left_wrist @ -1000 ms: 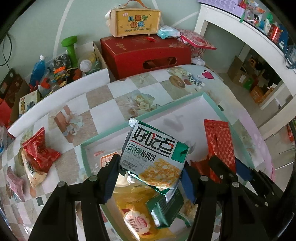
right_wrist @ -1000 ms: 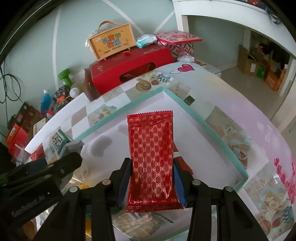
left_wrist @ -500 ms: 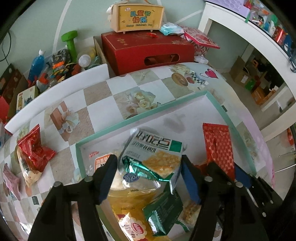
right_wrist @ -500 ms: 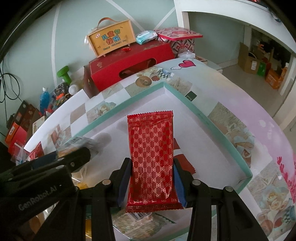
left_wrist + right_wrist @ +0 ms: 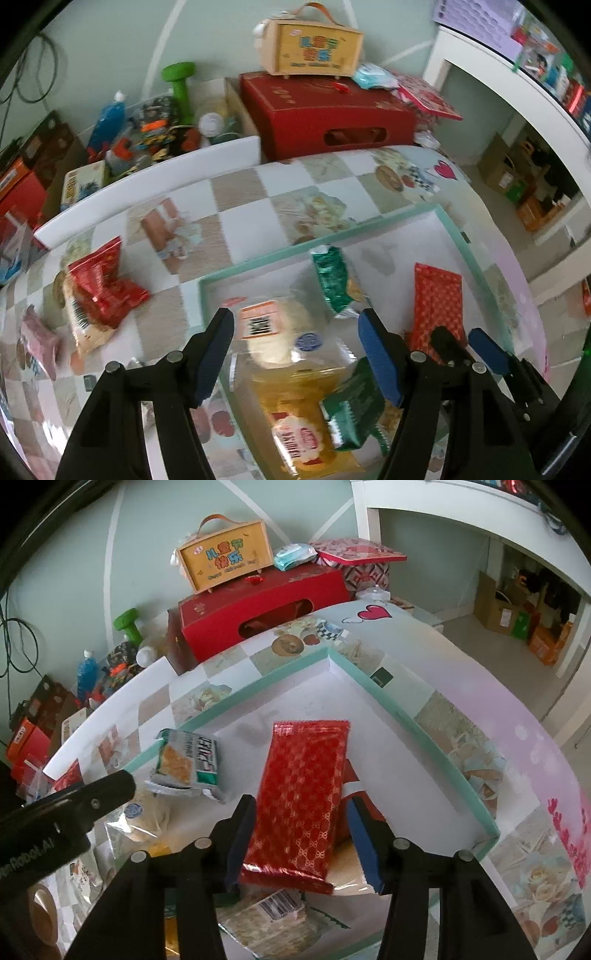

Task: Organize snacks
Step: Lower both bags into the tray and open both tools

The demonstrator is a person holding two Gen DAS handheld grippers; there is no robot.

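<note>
Red foil marks the snack now being let go: the red patterned packet (image 5: 301, 805) lies tilted between the jaws of the right gripper (image 5: 299, 843), whose jaws are opening, with a gap showing on both sides, so it reads as dropped rather than held. It rests inside the teal-rimmed tray (image 5: 424, 734), over other wrappers near the tray's front edge. The step in hand looks like the release of 2 snacks into the tray.

The left gripper (image 5: 295, 354) stands about half wide with nothing between its pads; the green-and-white cracker packet (image 5: 186, 764) lies free on the tray floor just beyond it, beside a clear bag of round cakes (image 5: 280, 332) and a yellow packet (image 5: 299, 432).

Both grippers point steeply down over the tray's near end, side by side and close together, the right one just visible at the edge of the left view.

Next, I judge, 1 hand should lift clear and reach left to the snacks left on the counter (image 5: 236, 218): the red crinkled packet (image 5: 103, 280) and a pink packet (image 5: 37, 339), both well apart from the tray. That calls for a wider opening and care to avoid the other gripper.
</note>
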